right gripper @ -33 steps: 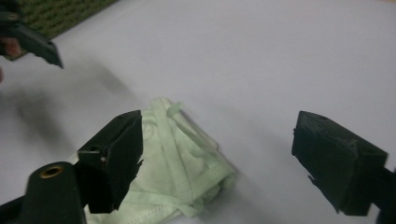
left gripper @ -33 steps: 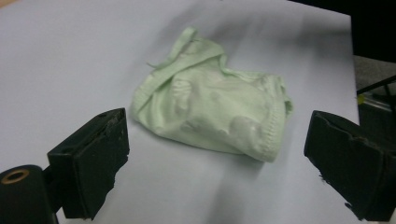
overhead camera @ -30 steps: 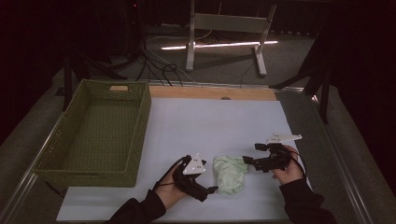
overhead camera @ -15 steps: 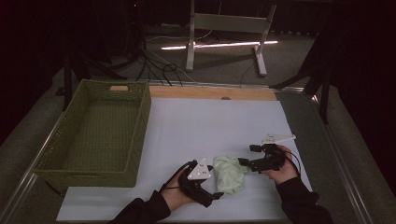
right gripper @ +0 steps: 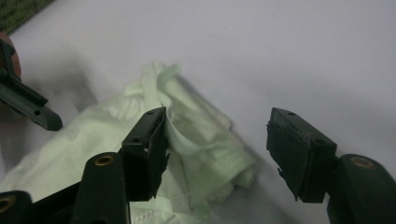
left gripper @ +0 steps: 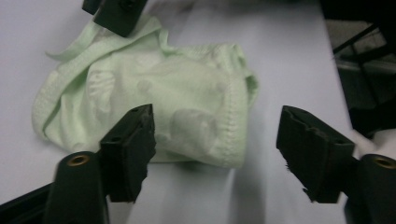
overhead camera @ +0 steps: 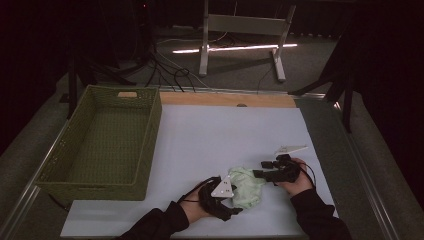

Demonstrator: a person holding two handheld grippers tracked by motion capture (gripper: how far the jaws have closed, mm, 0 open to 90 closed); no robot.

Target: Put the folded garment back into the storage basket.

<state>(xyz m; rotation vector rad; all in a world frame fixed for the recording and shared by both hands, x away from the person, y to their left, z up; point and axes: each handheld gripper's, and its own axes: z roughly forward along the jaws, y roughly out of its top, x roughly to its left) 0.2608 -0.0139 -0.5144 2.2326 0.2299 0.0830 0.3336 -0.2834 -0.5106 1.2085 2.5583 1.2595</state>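
A crumpled pale green cloth [overhead camera: 246,186] lies on the white mat near the front edge. My left gripper [overhead camera: 235,196] comes at it from the left and my right gripper [overhead camera: 258,170] from the right, both low over it. In the left gripper view the jaws [left gripper: 217,135] stand apart, having just been closing, with the hemmed edge of the cloth [left gripper: 187,107] between them. In the right gripper view the jaws [right gripper: 217,130] have also just been closing. A folded strap of the cloth [right gripper: 191,135] lies against the left pad, and neither pair pinches it.
An empty green woven basket [overhead camera: 150,145] stands at the left of the white mat [overhead camera: 225,130]. A wooden strip [overhead camera: 225,99] runs along the mat's far edge. Behind the table are a metal stand [overhead camera: 240,25] and cables on the floor.
Both hands have sunk and closed in on the cloth, the left from its left, the right from its right. Both pairs of jaws stand narrower than before.
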